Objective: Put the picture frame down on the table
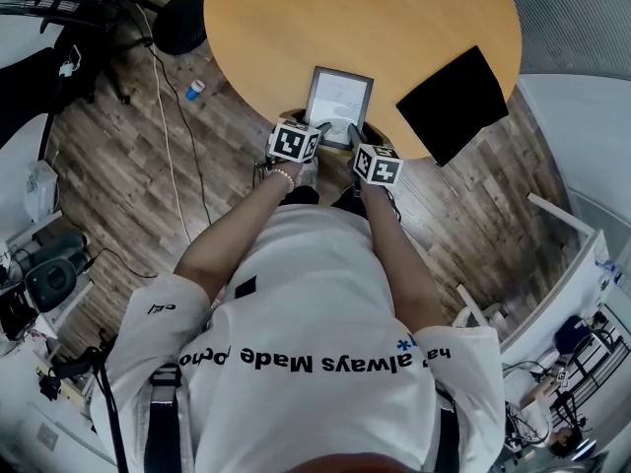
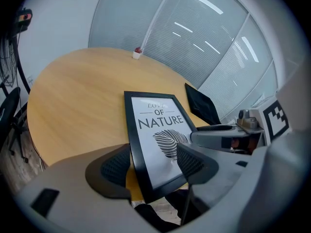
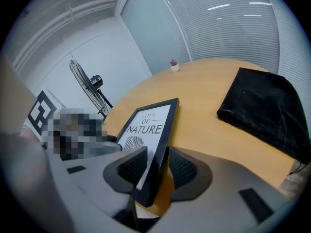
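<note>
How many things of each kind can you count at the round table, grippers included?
picture frame: 1
black cloth: 1
small white-and-red object: 1
grippers, the left gripper and the right gripper, each with its fingers closed on the picture frame: 2
Total: 5

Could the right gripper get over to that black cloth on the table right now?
Probably yes: bare table lies between the right gripper and the black cloth. But its jaws are shut on the picture frame.
</note>
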